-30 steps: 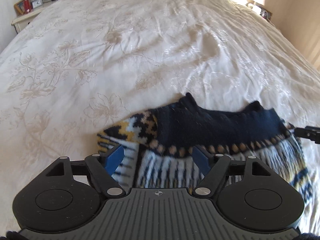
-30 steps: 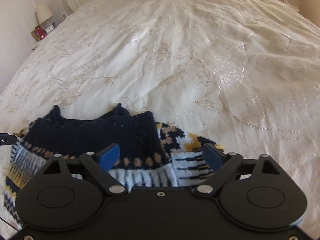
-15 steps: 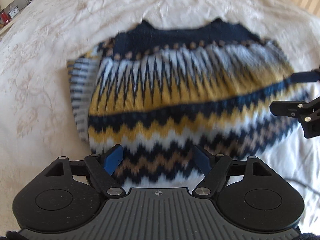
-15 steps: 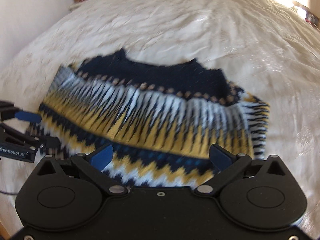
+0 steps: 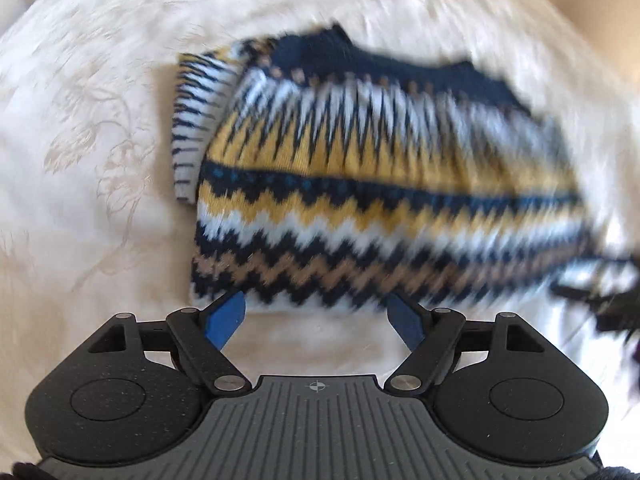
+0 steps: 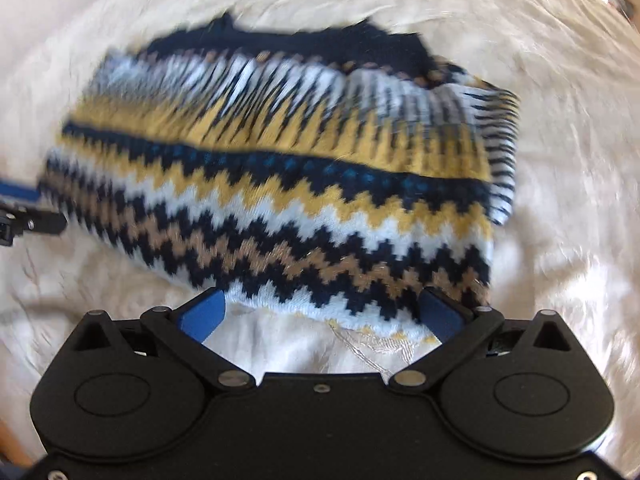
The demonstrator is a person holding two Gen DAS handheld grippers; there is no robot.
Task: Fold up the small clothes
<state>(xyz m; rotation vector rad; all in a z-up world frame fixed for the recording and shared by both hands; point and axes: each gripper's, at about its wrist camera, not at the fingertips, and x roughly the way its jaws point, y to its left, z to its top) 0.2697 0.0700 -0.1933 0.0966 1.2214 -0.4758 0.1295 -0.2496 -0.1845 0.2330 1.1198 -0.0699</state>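
Observation:
A small knitted sweater [image 5: 360,184] with navy, yellow, white and tan zigzag bands lies folded on the cream bedspread; it also shows in the right wrist view [image 6: 280,184]. A striped sleeve [image 5: 196,120] sticks out at its side. My left gripper [image 5: 318,316] is open and empty, just short of the sweater's near hem. My right gripper [image 6: 320,312] is open and empty, its fingers at the near hem. Each gripper shows blurred at the edge of the other's view. Both views are motion-blurred.
The cream embroidered bedspread [image 5: 92,160] surrounds the sweater on all sides. A beige wall [image 5: 600,20] shows at the far right past the bed edge.
Both grippers have pulled back from the far end of the sweater toward its near hem and tilted down, so the whole folded sweater now lies in front of them. Both stayed open.

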